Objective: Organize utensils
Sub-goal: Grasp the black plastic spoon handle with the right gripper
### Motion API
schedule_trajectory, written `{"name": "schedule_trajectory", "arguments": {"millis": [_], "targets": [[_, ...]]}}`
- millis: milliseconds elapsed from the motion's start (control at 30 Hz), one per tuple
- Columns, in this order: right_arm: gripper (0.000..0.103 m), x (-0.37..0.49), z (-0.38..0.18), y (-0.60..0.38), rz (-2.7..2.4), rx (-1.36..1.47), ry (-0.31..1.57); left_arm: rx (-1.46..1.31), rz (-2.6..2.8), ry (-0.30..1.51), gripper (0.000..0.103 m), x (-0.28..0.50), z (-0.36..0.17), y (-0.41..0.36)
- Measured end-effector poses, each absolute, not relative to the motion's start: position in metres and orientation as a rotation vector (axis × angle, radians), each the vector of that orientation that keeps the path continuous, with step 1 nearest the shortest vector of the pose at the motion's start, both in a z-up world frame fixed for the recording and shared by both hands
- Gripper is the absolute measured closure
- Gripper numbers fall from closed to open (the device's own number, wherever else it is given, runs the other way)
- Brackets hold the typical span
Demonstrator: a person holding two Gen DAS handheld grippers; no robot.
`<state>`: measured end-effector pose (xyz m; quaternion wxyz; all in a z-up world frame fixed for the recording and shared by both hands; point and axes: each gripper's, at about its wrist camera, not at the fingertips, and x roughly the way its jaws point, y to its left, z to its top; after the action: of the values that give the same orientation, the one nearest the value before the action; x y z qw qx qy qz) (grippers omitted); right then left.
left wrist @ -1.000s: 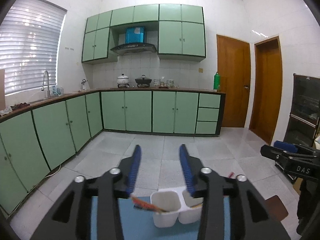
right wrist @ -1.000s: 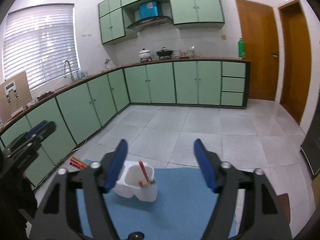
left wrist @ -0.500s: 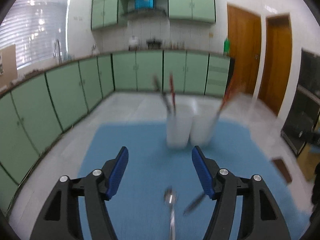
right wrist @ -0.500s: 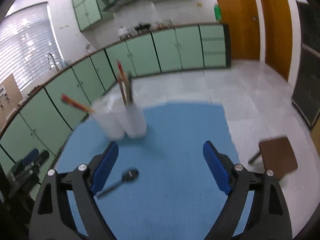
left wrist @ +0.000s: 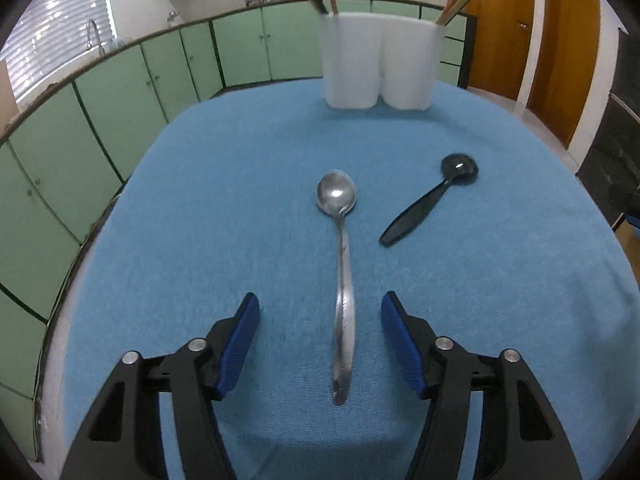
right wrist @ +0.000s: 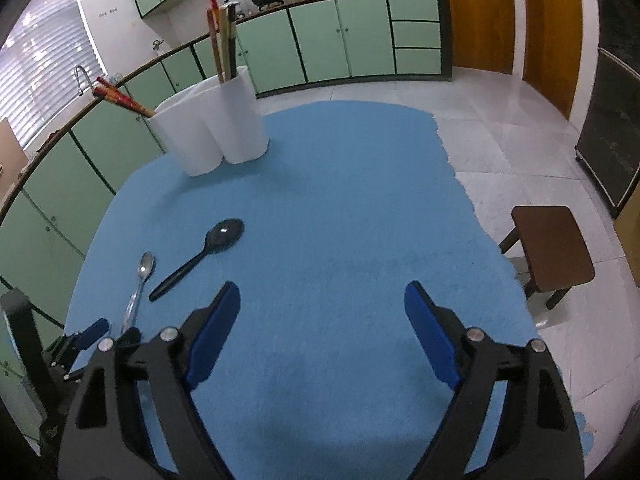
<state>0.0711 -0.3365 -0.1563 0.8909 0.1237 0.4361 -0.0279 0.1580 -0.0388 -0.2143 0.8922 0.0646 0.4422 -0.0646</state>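
A metal spoon (left wrist: 343, 256) lies on the blue cloth (left wrist: 200, 240), bowl pointing away from me. Its handle runs between the jaws of my left gripper (left wrist: 320, 300), which are closing; the pads stand clear of it on both sides. A black plastic spoon (left wrist: 424, 208) lies slanted just right of it. At the far edge stands a white two-cup holder (left wrist: 380, 64) with chopsticks in both cups. My right gripper (right wrist: 322, 288) hovers over bare cloth, jaws wide and closing with nothing between them; the black spoon (right wrist: 196, 258) and metal spoon (right wrist: 140, 280) lie to its left.
The cloth-covered table ends at a ragged right edge (right wrist: 460, 184), with a brown stool (right wrist: 552, 248) on the tiled floor beyond. Green kitchen cabinets (right wrist: 340, 44) line the far walls. The left gripper (right wrist: 114, 332) shows at the lower left of the right wrist view.
Both grippers have dropped from looking across the kitchen to pointing down at the table. The left one now straddles the metal spoon's handle; the holder has receded to the far edge.
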Motion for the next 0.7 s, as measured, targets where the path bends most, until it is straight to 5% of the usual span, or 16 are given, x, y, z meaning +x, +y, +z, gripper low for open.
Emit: {"name": "schedule_trajectory", "arguments": {"millis": [133,300,700], "targets": [[0.024,0.076,-0.157,-0.332,-0.047,0.260,0.916,0.108,-0.143,0.910,0.055,0.162,-0.215,-0.038],[0.026,0.079,-0.160,-0.325,-0.032,0.259,0.929,0.095,-0.131,0.901,0.090,0.166,-0.214,-0.037],[0.031,0.094,-0.171,-0.312,0.001,0.258,0.959,0.062,-0.179,0.901,0.092,0.188,-0.213,-0.040]]}}
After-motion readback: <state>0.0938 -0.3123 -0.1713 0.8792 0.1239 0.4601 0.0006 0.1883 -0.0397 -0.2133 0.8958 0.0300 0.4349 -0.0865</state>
